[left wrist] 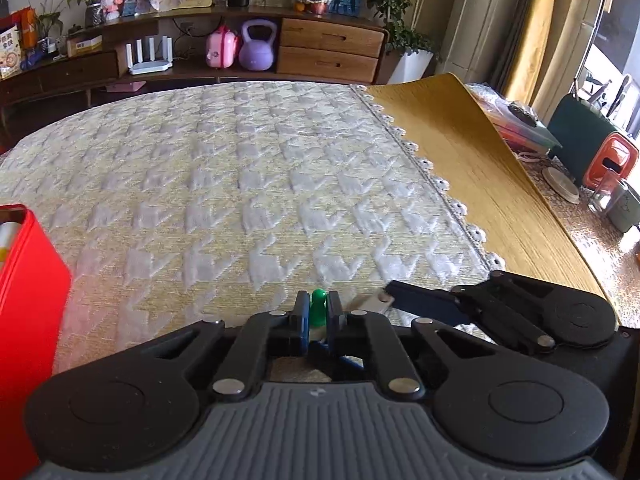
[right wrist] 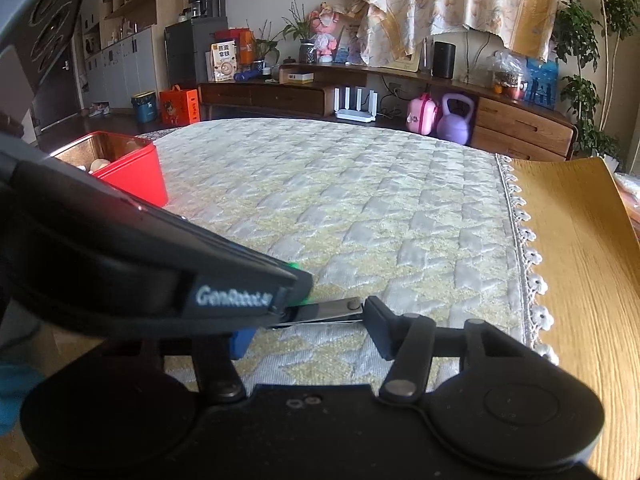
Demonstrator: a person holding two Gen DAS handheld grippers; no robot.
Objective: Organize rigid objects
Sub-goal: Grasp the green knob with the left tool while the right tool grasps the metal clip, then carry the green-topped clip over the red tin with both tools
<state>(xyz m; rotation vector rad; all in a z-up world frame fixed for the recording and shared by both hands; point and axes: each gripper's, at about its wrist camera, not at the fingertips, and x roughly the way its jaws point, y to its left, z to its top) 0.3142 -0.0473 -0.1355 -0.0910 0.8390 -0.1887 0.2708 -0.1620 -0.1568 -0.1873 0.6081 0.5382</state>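
Note:
In the left wrist view my left gripper (left wrist: 318, 305) is shut on a small green pawn-shaped piece (left wrist: 318, 314), low over the quilted cloth (left wrist: 240, 184). Just to its right lies a silver nail clipper (left wrist: 370, 302), with a finger (left wrist: 424, 302) of the right gripper at its end. In the right wrist view my right gripper (right wrist: 310, 328) is shut on the nail clipper (right wrist: 326, 309) lengthwise. Its right pad touches the clipper's end. The left end is hidden behind the left gripper's black body. A sliver of the green piece (right wrist: 294, 266) shows there.
A red tin box (right wrist: 132, 178) with items inside stands on the cloth at the left, and it shows in the left wrist view as the red tin box (left wrist: 24, 300). A yellow wood-grain mat (left wrist: 480, 184) lies right of the cloth's lace edge. Glasses and an orange container (left wrist: 610, 160) crowd the far right.

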